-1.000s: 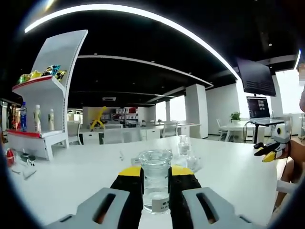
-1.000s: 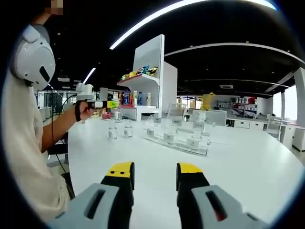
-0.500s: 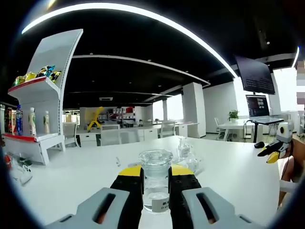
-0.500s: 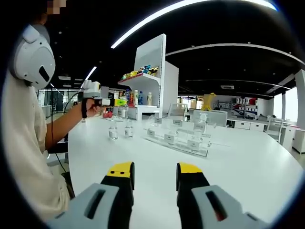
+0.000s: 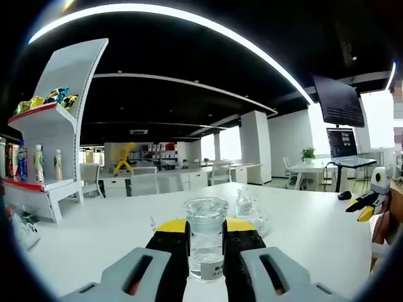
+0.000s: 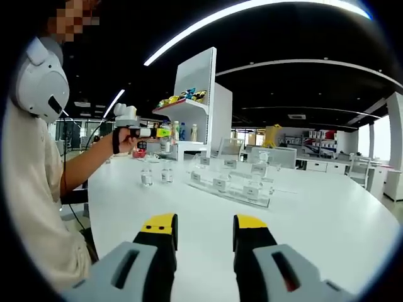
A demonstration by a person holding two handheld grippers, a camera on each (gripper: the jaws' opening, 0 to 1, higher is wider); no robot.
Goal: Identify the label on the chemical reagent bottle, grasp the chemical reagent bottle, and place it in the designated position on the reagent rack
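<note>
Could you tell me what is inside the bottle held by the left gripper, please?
The bottle, clamped in the left gripper, looks to hold clear liquid low down. A white label and the jaws cover part of it, so the exact level is uncertain.

White display shelf (image 5: 56, 126) with drinks; wall monitor (image 5: 339, 100); laptop (image 5: 343, 145).

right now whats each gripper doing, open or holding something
Left gripper: shut on the clear glass reagent bottle, held between its jaws.
Right gripper: open, nothing between its jaws, above the white table.
</note>
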